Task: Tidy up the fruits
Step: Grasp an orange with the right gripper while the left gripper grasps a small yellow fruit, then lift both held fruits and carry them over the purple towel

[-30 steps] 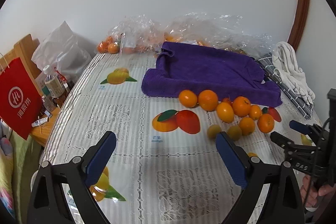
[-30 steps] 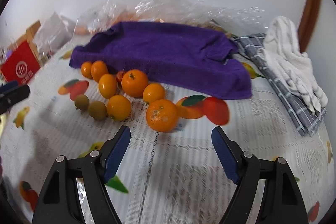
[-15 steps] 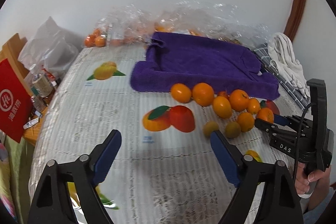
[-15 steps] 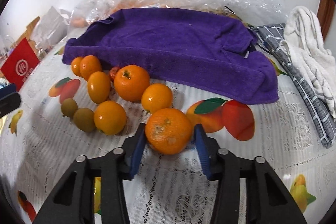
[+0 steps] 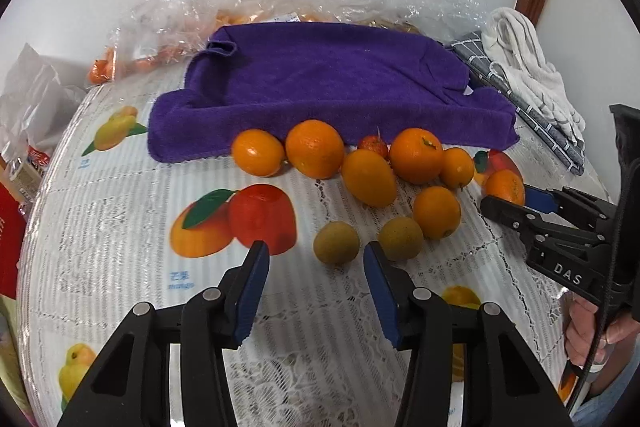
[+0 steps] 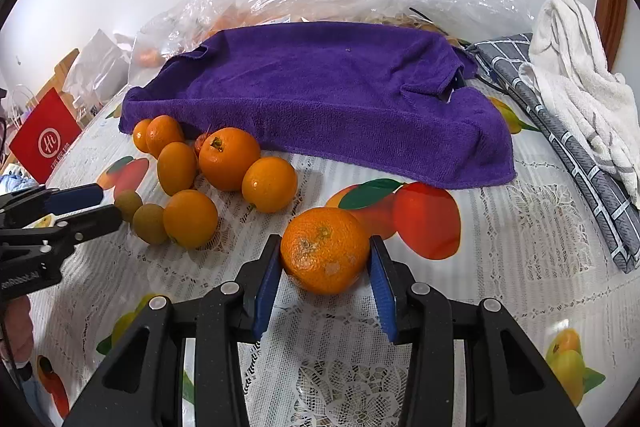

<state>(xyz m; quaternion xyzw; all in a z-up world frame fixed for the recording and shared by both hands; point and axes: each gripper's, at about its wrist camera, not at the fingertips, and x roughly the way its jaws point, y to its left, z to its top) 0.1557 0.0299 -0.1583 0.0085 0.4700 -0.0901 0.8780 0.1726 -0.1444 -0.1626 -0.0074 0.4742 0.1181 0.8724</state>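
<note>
The right gripper [image 6: 325, 263] is clamping a blemished round orange [image 6: 325, 250] in front of the purple terry towel [image 6: 320, 95], a judged lift next, while the left gripper [image 5: 316, 267] is hovering open before a small round greenish-brown fruit [image 5: 336, 242].

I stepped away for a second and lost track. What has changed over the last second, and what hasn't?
The right claw moved in and shut on the speckled orange. The left claw advanced toward the two small greenish fruits and narrowed, but it is still open and holds nothing. The other oranges and the purple towel lie where they were.
</note>
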